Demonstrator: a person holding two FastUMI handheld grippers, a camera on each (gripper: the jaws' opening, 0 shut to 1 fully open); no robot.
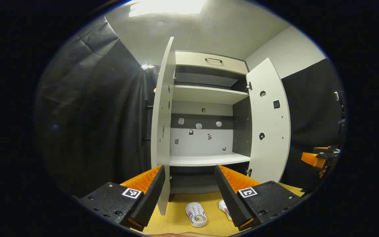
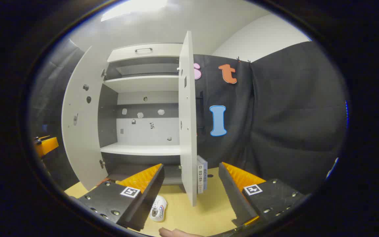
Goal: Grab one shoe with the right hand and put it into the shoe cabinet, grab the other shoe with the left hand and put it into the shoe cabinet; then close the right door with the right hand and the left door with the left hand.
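Left gripper view: my left hand-held gripper (image 1: 189,194) is up off the bench (image 1: 179,223), fingers spread wide w/ nothing between them. Straight ahead is the shoe cabinet (image 1: 206,95), both doors swung open: left door (image 1: 162,125) edge-on to me, right door (image 1: 268,121) showing its inner face. Shelves inside look bare; a drawer w/ a dark handle (image 1: 213,60) sits at the top. Two white shoes lie on the bench in front of the cabinet, just below the gap in my fingers: one shoe (image 1: 196,214) fully visible, toe toward me, the other shoe (image 1: 224,209) just beside it on the right, partly hidden by my right finger. Far right I see the other hand-held gripper (image 1: 317,158), held in the air, well apart from the cabinet.

Right gripper view: right hand-held gripper (image 2: 191,194) also spread, empty, above the bench (image 2: 183,214). The right door (image 2: 188,118) stands edge-on in front of it. A book (image 2: 202,174) stands upright on the bench, just beside that door's lower end. One shoe (image 2: 158,208) peeks out by my left finger. A fingertip (image 2: 173,233) shows at the bottom edge.
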